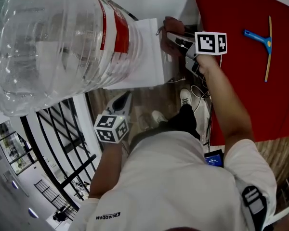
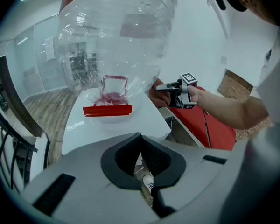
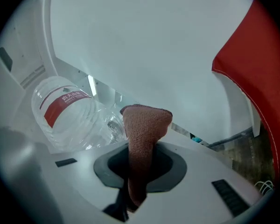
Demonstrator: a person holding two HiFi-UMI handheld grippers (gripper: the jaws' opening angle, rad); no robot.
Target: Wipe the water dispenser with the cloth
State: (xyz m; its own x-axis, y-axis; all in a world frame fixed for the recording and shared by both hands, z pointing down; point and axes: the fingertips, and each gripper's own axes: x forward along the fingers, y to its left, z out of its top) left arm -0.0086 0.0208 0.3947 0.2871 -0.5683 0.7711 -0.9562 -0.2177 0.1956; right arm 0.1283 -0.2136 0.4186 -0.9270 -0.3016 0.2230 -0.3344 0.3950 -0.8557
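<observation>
A white water dispenser (image 1: pixel 144 57) carries a large clear bottle (image 1: pixel 58 42) with a red label. My right gripper (image 1: pixel 172 34) is at the dispenser's far upper edge, shut on a brown cloth (image 1: pixel 171 25) that touches the white casing. The right gripper view shows the cloth (image 3: pixel 142 129) standing out between the jaws of the right gripper (image 3: pixel 135 171), with the bottle (image 3: pixel 67 113) to the left. My left gripper (image 1: pixel 122 100) hangs lower, in front of the dispenser, shut and holding nothing. Its own view shows the left gripper (image 2: pixel 142 146) below the dispenser top (image 2: pixel 107 125).
A red table (image 1: pixel 241 57) stands right of the dispenser with a blue squeegee (image 1: pixel 265 42) on it. Cables (image 1: pixel 202 95) hang between table and dispenser. A black railing (image 1: pixel 62 143) runs at the left. Wooden floor lies below.
</observation>
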